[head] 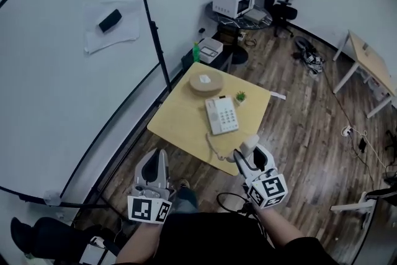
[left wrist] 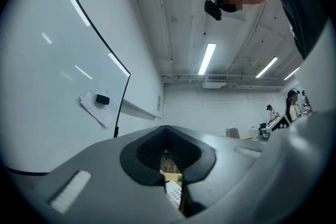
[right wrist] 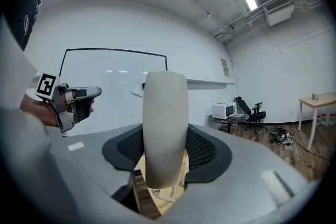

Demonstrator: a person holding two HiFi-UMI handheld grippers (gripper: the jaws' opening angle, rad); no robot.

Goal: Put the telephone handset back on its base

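The cream telephone base [head: 221, 115] with its keypad lies on a small yellow table [head: 180, 124]. Its handset [head: 250, 146] is off the base, held upright near the table's front right edge with my right gripper [head: 245, 156] shut on it. In the right gripper view the handset [right wrist: 165, 128] fills the space between the jaws, and its coiled cord [right wrist: 169, 195] hangs below. My left gripper [head: 160, 161] hovers off the table's front left edge, shut and holding nothing. In the left gripper view the gripper [left wrist: 170, 165] points at the base's keypad [left wrist: 175, 192], seen through a narrow slit.
A round wooden disc [head: 206, 82] and a tiny potted plant [head: 240, 97] stand on the table behind the base. A whiteboard [head: 74, 59] on a black stand [head: 155, 40] is at the left. An office chair [head: 282, 9], a microwave [head: 234, 2] and a second desk [head: 369, 62] stand farther off.
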